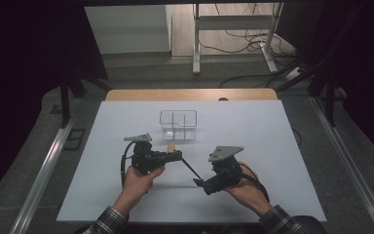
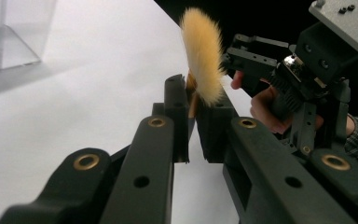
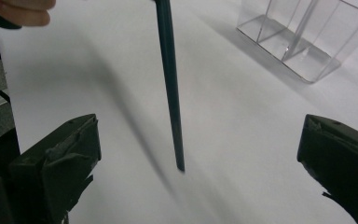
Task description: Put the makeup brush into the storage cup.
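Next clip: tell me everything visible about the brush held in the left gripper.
The brush has a fluffy tan bristle head and a long, thin dark handle tapering to a point. The left gripper clamps it near the head, jaws shut. The handle slants toward the right gripper, its tip between those open jaws, untouched, apparently above the white table.

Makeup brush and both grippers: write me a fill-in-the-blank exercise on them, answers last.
1. The left gripper is shut on the brush near its ____ end.
2. The right gripper has its jaws ____.
3. The brush's bristles are ____ in colour.
4. The clear organizer lies ____ the grippers in the high view.

Answers: bristle; open; tan; beyond
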`<state>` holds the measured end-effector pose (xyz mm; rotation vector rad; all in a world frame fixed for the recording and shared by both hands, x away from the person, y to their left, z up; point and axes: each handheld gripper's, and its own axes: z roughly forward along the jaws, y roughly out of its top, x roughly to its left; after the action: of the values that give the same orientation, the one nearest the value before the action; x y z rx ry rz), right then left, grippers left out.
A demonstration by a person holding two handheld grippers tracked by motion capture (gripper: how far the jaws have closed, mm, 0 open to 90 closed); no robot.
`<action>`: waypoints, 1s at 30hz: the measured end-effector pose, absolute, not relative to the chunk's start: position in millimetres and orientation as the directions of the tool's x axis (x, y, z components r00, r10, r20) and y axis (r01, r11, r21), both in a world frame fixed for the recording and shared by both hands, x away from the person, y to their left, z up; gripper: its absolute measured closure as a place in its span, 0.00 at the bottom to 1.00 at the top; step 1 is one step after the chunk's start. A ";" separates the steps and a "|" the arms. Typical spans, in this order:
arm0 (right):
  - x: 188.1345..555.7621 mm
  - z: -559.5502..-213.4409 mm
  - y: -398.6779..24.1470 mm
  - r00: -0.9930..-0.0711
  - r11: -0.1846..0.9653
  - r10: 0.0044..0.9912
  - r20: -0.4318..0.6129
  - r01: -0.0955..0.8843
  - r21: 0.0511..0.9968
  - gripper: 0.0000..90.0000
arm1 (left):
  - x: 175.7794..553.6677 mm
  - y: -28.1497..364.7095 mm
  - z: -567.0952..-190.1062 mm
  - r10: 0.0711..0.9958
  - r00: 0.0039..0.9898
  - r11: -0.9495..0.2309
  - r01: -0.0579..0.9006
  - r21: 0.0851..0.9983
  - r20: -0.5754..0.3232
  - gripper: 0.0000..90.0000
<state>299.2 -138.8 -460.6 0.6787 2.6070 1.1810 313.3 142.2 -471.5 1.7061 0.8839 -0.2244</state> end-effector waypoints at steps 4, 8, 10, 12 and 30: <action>299.5 -460.8 -145.1 -0.870 0.575 0.493 0.008 0.332 0.748 0.00 | 313.3 146.8 -469.4 0.460 0.699 -0.071 0.644 0.762 -0.548 0.93; 299.2 -461.0 -150.9 -0.868 0.584 0.496 0.004 0.337 0.738 0.00 | 312.8 150.2 -467.5 0.479 0.702 -0.075 0.631 0.772 -0.528 0.92; 299.1 -461.3 -152.9 -0.869 0.585 0.496 0.007 0.340 0.736 0.00 | 312.6 150.7 -466.9 0.484 0.703 -0.077 0.628 0.774 -0.522 0.92; 299.0 -462.4 -158.7 -0.866 0.594 0.500 0.009 0.351 0.724 0.00 | 312.1 152.7 -465.5 0.497 0.703 -0.077 0.619 0.781 -0.508 0.93; 296.5 -461.8 -188.4 -0.847 0.597 0.531 0.018 0.389 0.701 0.00 | 310.2 161.7 -457.4 0.594 0.705 -0.136 0.563 0.815 -0.388 0.92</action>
<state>296.5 -188.4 -461.8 0.7671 2.6310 1.0855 310.2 161.7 -457.4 1.7967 0.9150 0.0337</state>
